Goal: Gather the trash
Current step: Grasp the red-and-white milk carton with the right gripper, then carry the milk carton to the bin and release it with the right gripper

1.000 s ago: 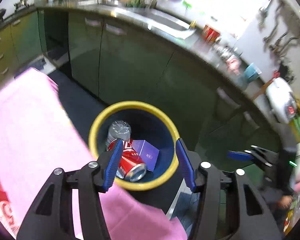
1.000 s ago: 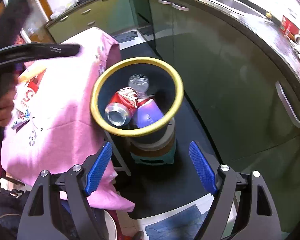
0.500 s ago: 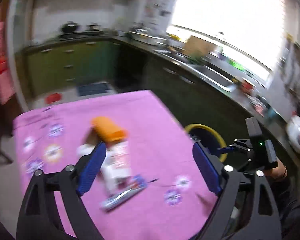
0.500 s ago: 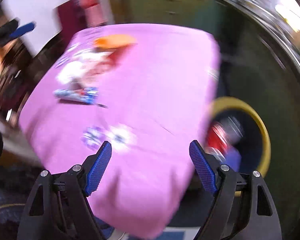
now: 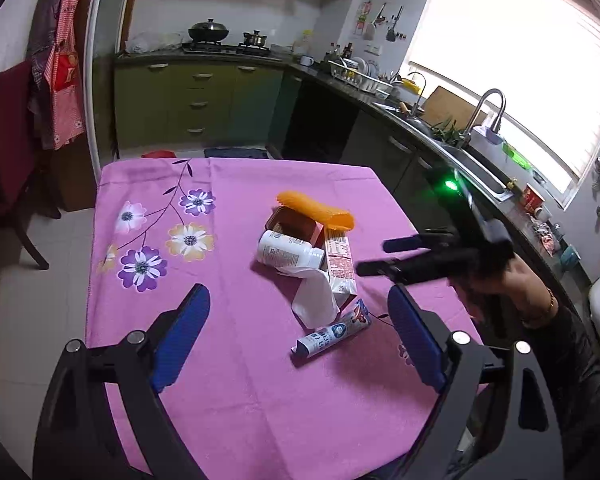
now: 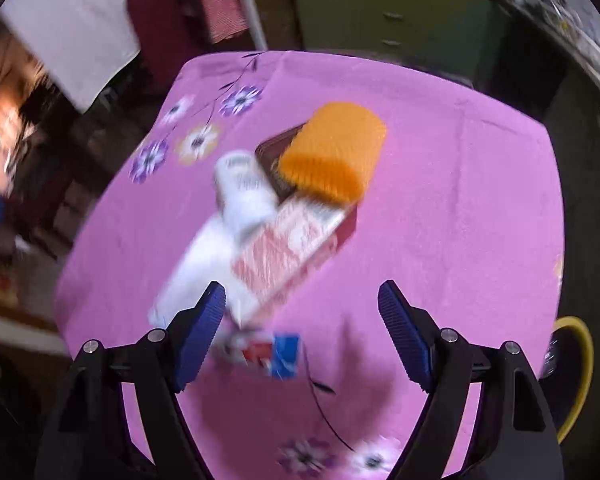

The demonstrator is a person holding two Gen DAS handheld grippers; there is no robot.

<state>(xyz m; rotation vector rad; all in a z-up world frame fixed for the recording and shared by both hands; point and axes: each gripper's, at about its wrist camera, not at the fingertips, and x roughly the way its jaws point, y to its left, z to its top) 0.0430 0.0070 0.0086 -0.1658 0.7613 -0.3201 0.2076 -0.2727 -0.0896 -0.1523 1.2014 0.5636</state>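
Daylight floods in through the window (image 5: pixel 512 60), which is blown out to white with glare. The left wrist view is sharp, though the right gripper (image 5: pixel 370 258) smears across it. Fisheye bending curves the cabinets at the edges. The right wrist view is motion-blurred throughout, its pink tablecloth (image 6: pixel 440 220) bright and corners dark.

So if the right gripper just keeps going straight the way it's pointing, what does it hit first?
Probably the toothpaste tube, lying just ahead of the open right gripper, toward its left finger, with the pink carton behind it. The picture is blurred, so depth is uncertain.
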